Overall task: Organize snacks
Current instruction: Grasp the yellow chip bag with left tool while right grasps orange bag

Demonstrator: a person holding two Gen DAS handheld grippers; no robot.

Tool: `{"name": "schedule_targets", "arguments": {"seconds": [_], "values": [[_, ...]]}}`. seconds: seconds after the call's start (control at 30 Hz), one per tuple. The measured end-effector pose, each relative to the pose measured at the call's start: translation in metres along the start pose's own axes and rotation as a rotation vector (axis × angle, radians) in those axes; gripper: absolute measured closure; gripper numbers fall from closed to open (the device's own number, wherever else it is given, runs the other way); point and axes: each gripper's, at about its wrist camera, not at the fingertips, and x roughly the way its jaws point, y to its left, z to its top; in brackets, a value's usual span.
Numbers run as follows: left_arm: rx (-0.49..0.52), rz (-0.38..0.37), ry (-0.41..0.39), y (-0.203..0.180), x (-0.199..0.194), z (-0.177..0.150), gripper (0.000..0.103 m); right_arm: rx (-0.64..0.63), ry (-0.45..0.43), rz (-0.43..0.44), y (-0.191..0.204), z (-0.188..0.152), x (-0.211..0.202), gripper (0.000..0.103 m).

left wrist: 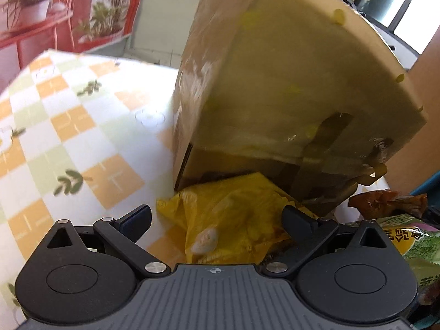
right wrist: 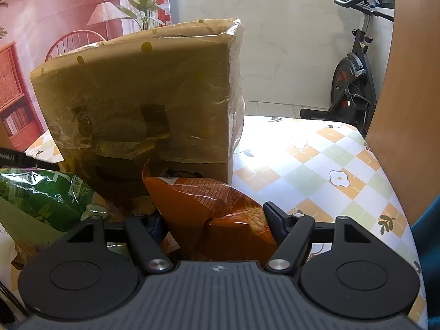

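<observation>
A yellow snack bag (left wrist: 233,214) lies on the table against the foot of a tall cardboard box (left wrist: 275,82) wrapped in tape. My left gripper (left wrist: 218,218) stands open around it: the right finger sits at the bag's edge, the left finger is clear of it. In the right wrist view an orange snack bag (right wrist: 209,209) stands between the fingers of my right gripper (right wrist: 213,221), which is shut on it. The right pad presses its side and the left pad is hidden behind the bag. The same box (right wrist: 137,96) rises just behind.
A green snack bag (right wrist: 41,195) lies left of the orange one, also seen as the green bag (left wrist: 412,244). The checkered tablecloth (right wrist: 330,165) spreads to the right of the box. An exercise bike (right wrist: 354,82) stands beyond the table, a brown panel (right wrist: 407,82) at far right.
</observation>
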Motion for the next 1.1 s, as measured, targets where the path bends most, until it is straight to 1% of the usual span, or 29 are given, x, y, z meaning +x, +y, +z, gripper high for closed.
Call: {"name": "schedule_targets", "arguments": {"seconds": [0.23,0.27,0.33,0.4,0.43,0.47,0.53,0.6,0.67,0.77,0.9,1.1], "values": [[-0.072,-0.06,0.018,0.012,0.01,-0.002,0.001,-0.002,-0.004,-0.004,0.0,-0.001,0.003,0.031],[-0.086,-0.067,0.021,0.014,0.011,-0.002,0.002,-0.003,-0.004,-0.004,0.0,-0.001,0.003,0.031],[-0.108,-0.093,0.02,0.015,0.012,-0.003,0.007,0.001,-0.004,-0.002,0.0,-0.001,0.003,0.031],[-0.116,-0.125,0.026,0.015,0.012,-0.004,0.018,0.007,-0.006,0.001,-0.001,-0.001,0.003,0.031],[-0.116,-0.135,0.026,0.015,0.012,-0.004,0.021,0.009,-0.007,0.002,-0.002,-0.001,0.002,0.031],[-0.111,-0.13,0.025,0.013,0.011,-0.004,0.025,0.01,-0.007,0.002,-0.002,-0.001,0.002,0.031],[-0.111,-0.131,0.013,0.012,0.005,-0.005,0.039,0.012,-0.006,0.001,-0.002,-0.001,0.002,0.031],[-0.138,-0.139,-0.009,0.014,-0.002,-0.006,0.052,0.016,-0.008,-0.001,-0.002,-0.001,0.002,0.031],[-0.143,-0.135,-0.03,0.015,-0.009,-0.005,0.058,0.021,-0.012,0.003,-0.003,0.0,0.0,0.031],[-0.11,-0.109,-0.055,0.014,-0.018,-0.006,0.059,0.031,-0.021,0.012,-0.003,0.0,-0.004,0.031],[-0.103,-0.095,-0.082,0.015,-0.029,-0.008,0.063,0.039,-0.032,0.018,-0.003,0.002,-0.009,0.032],[-0.055,-0.044,-0.154,0.009,-0.053,-0.014,0.064,0.047,-0.053,0.012,-0.003,0.002,-0.018,0.032]]}}
